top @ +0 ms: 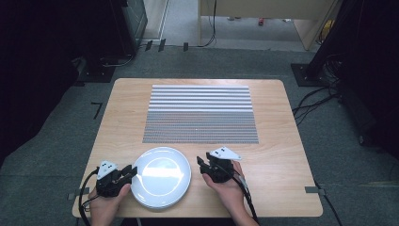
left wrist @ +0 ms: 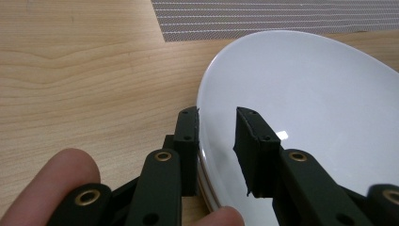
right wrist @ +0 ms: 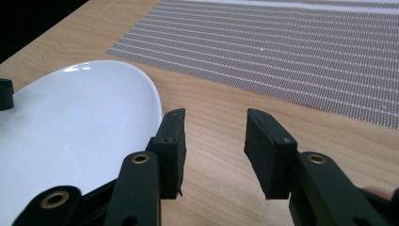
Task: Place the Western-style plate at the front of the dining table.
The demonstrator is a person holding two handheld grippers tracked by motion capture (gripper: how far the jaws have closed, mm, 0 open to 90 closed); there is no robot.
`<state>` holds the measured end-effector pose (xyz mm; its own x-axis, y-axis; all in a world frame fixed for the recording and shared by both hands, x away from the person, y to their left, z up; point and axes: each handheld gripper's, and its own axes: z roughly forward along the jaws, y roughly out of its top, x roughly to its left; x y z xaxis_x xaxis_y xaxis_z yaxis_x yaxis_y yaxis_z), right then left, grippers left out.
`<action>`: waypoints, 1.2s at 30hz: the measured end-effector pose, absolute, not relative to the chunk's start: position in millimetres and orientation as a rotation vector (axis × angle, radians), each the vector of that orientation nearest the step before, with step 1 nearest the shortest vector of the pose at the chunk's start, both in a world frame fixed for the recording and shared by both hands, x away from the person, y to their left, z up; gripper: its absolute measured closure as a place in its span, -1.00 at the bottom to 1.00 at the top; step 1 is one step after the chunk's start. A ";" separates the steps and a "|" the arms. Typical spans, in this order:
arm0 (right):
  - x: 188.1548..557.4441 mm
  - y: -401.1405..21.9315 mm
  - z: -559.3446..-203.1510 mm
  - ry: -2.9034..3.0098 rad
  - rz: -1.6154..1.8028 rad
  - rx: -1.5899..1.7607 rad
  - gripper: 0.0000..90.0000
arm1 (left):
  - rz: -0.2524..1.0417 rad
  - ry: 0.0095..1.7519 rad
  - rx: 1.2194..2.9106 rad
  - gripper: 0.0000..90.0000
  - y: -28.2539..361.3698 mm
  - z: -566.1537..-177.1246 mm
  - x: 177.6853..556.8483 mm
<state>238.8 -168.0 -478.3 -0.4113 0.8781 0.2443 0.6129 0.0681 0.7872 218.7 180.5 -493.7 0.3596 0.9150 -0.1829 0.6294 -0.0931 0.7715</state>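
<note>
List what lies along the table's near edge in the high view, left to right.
Left gripper → white plate → right gripper.

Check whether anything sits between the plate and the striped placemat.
Nothing visible does. Bare wood lies between the white plate and the striped placemat, and the mat's surface is bare. The left gripper straddles the plate's rim.

The left gripper (left wrist: 216,141) straddles the near rim of the white plate (left wrist: 306,99), one jaw outside, one over the dish. The plate rests on the wooden desk (left wrist: 84,70), near a striped placemat (left wrist: 282,16).
</note>
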 end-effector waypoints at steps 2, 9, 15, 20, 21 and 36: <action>238.6 -167.9 -480.5 2.065 1.291 1.538 0.38 | 0.443 1.356 1.815 0.59 180.4 -494.1 218.9; 238.2 -166.2 -486.2 2.136 1.398 1.604 0.61 | 0.447 1.353 1.812 0.59 177.5 -494.5 218.3; 239.0 -164.7 -492.1 2.185 1.487 1.662 0.67 | 0.448 1.351 1.811 0.59 177.0 -494.7 218.4; 240.4 -163.2 -496.9 2.197 1.492 1.719 0.71 | 0.450 1.350 1.813 0.60 176.7 -494.9 218.3; 240.7 -163.2 -498.2 2.193 1.491 1.734 0.71 | 0.450 1.350 1.813 0.60 176.6 -494.9 218.3; 244.1 -163.2 -511.5 2.195 1.552 1.937 0.81 | 0.459 1.341 1.821 0.60 173.6 -495.5 217.9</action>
